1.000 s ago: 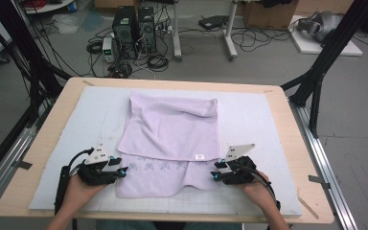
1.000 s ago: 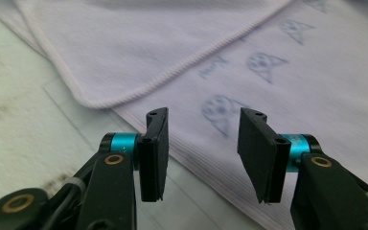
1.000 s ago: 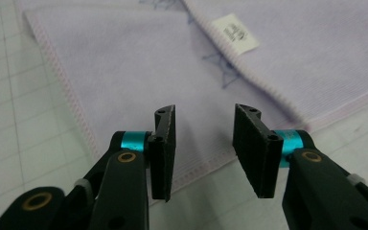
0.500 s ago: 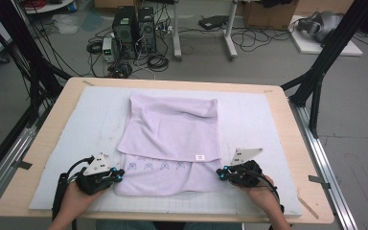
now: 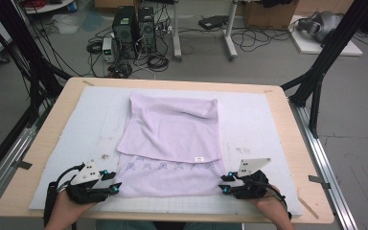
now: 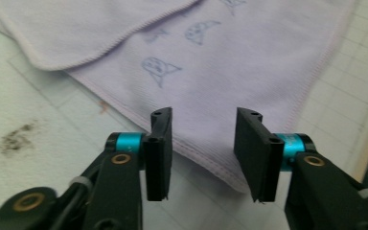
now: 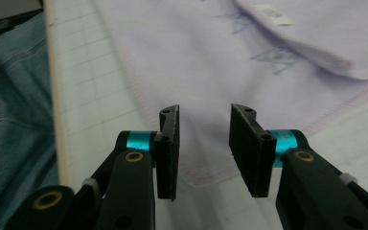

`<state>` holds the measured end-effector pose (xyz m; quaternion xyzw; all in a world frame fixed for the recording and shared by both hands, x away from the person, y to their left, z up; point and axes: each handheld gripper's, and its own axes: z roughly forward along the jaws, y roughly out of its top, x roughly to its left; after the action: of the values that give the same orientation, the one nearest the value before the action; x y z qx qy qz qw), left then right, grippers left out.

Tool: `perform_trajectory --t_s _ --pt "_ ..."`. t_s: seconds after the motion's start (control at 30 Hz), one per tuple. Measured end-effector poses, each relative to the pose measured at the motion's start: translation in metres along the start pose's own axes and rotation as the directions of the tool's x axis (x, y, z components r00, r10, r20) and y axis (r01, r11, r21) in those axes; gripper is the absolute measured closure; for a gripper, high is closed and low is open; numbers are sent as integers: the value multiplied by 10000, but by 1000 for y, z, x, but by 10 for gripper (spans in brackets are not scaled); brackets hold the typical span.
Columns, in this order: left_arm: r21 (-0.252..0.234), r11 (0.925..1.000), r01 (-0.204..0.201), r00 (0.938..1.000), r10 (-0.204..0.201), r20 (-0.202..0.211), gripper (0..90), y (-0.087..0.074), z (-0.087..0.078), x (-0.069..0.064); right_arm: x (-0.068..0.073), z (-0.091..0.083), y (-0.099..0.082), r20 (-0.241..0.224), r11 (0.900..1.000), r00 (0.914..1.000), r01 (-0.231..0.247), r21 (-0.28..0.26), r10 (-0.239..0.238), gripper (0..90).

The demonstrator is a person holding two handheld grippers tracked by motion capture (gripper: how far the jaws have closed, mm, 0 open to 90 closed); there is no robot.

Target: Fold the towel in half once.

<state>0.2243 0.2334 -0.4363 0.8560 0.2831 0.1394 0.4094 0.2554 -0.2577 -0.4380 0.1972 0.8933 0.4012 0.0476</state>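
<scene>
- The lilac towel [image 5: 172, 139] lies in the middle of the white mat [image 5: 263, 120], with its far part folded toward the near side, so that a single layer with small blue prints stays bare along the near edge.
- The left gripper [image 5: 116, 188] stands at the near left corner of the towel. Its jaws have just been opening and now stand apart, with the corner [image 6: 230, 175] lying under the gap and not pinched.
- The right gripper [image 5: 223, 185] stands at the near right corner. Its jaws have also just been opening and stand apart over the corner [image 7: 201, 177], with nothing pressed between the pads.
- I judge the step in hand to be taking both near corners for the next fold.
- To do it well, each lower pad should slide under the hem, so that only one layer is caught and not the mat.
- Both grippers should close at the same distance from the corner tips, or the fold may come out skewed.
- The lift should be even on both sides and the cloth kept lightly stretched between them.
</scene>
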Motion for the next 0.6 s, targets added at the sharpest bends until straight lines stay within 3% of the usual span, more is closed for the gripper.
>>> perform_trajectory --t_s 0.13,0.2,0.23,0.27,0.5,0.6 --pt "289 9990 -333 9994 333 -13 628 -3 10 -3 2 6 -5 -32 10000 10000 -29 64 29 660" --pt "184 9992 -341 9994 342 -85 669 -3 11 -3 1 6 -6 -21 9999 9999 -118 -48 118 804" --pt "170 9990 -419 9991 421 -101 763 -3 11 -3 1 6 -6 -26 10000 10000 -77 -60 77 871" --pt "217 9986 -486 9988 486 -31 863 -3 10 -2 0 6 -6 -200 9999 9997 -160 -55 159 878" --pt "-58 9995 -312 9993 311 -215 881 0 -3 5 3 -1 -3 -346 9998 9994 -41 -195 34 891" --pt "-14 9988 -493 9986 492 -177 881 3 -7 3 7 -3 -1 -341 9998 9994 38 -212 -45 892"
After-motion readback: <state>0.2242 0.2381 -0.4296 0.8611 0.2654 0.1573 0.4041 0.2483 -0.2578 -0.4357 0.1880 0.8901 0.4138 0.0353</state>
